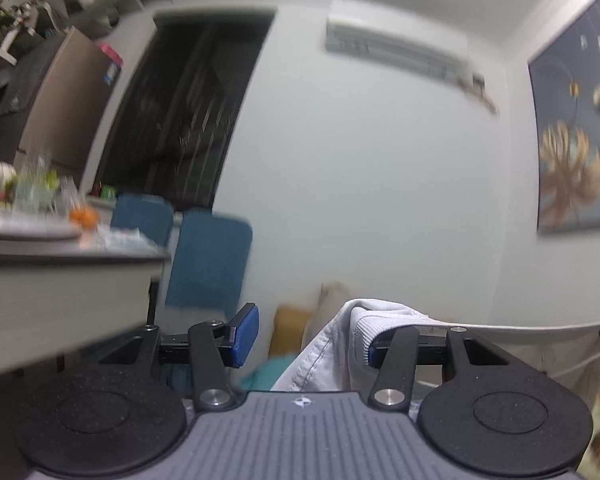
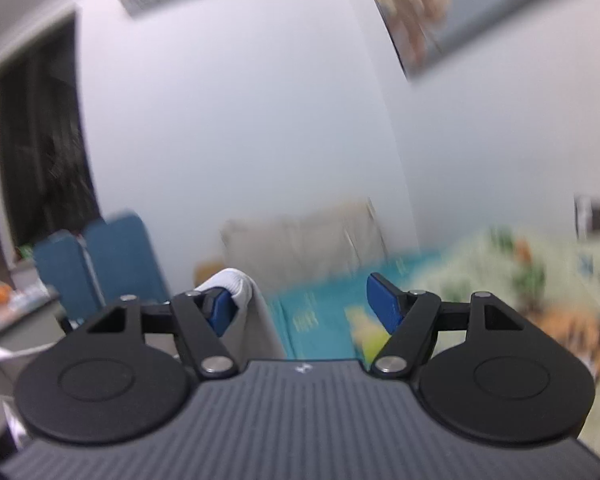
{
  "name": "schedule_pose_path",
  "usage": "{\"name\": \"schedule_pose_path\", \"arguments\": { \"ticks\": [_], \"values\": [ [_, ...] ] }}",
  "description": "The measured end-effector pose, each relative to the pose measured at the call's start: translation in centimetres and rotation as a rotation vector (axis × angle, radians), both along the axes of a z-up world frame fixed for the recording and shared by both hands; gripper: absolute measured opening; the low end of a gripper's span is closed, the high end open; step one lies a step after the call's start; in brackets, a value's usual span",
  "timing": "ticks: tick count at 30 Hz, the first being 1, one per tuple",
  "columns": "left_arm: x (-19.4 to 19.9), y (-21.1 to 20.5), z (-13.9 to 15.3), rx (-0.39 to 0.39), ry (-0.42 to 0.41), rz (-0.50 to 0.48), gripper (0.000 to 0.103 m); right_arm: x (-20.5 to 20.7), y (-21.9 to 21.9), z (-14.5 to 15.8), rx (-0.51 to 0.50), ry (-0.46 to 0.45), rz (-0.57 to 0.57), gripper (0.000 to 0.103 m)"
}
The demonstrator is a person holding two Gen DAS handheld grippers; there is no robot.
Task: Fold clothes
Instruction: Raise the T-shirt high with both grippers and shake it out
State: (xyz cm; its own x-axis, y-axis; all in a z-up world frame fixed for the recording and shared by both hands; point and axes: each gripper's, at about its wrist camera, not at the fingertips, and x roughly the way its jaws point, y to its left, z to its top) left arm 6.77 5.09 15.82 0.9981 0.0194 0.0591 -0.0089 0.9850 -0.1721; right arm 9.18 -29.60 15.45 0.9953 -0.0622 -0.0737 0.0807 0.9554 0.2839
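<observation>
A white garment [image 1: 340, 344] with a ribbed hem hangs over the right finger of my left gripper [image 1: 308, 340], whose jaws stand wide apart. The cloth stretches tight off to the right edge of that view. In the right wrist view the same white ribbed cloth [image 2: 240, 284] drapes over the left finger of my right gripper [image 2: 300, 304], whose jaws are also wide apart. Both grippers are raised and point at the room's wall. The rest of the garment hangs below, out of view.
A table [image 1: 60, 280] with fruit and glasses stands at the left. Two blue chairs [image 1: 208, 264] stand behind it. A bed with a teal and floral cover [image 2: 480, 280] lies ahead on the right, with a beige pillow [image 2: 300, 240] at the wall.
</observation>
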Motion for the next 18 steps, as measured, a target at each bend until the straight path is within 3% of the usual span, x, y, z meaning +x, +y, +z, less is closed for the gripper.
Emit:
{"name": "schedule_pose_path", "arguments": {
  "ticks": [5, 11, 15, 18],
  "values": [
    [-4.6, 0.3, 12.0, -0.002, -0.124, -0.005, 0.053, -6.4, 0.3, 11.8, -0.003, -0.148, 0.021, 0.070],
    [-10.6, -0.4, 24.2, 0.017, -0.188, -0.025, 0.053, -13.7, 0.0, 22.4, -0.055, -0.275, 0.020, 0.071],
    [-11.7, -0.8, 27.3, 0.017, -0.143, -0.043, 0.053, -15.8, 0.3, 26.2, -0.144, -0.302, -0.004, 0.073],
    [-11.4, -0.9, 28.0, 0.015, -0.090, -0.054, 0.053, -14.8, 0.7, 26.1, -0.173, -0.260, -0.002, 0.073]
  ]
}}
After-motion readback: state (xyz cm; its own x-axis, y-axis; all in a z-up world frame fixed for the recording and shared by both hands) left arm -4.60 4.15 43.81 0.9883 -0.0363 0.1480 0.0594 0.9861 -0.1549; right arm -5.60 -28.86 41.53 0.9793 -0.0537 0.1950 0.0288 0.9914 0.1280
